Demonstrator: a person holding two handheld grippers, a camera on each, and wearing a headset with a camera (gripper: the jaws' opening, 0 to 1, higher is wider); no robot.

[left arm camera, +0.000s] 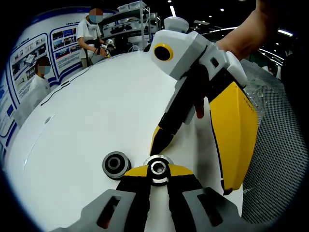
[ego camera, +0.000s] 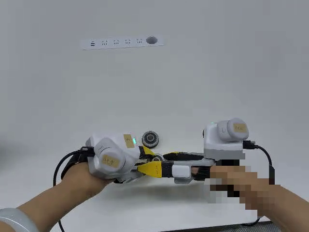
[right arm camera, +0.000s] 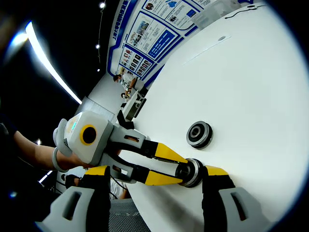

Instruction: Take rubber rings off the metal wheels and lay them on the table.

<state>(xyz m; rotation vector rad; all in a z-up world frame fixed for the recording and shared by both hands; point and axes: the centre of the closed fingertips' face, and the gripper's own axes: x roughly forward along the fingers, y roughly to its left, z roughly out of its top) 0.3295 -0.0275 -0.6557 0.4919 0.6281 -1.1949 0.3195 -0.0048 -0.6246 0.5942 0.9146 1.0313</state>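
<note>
The left gripper (left arm camera: pixel 158 178) clamped a metal wheel (left arm camera: pixel 158 167) between its jaws. The right gripper (right arm camera: pixel 155 172) jaws stood wide apart, straddling it. A second wheel (left arm camera: pixel 116 165) lay nearby on the table (left arm camera: pixel 87 111).

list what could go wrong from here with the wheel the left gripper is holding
1. The left gripper holds the wheel only at its jaw tips; a pull from the open right gripper could twist it free.
2. The second wheel lies on the table close by; a dropped wheel or swinging jaw might knock it away.
</note>
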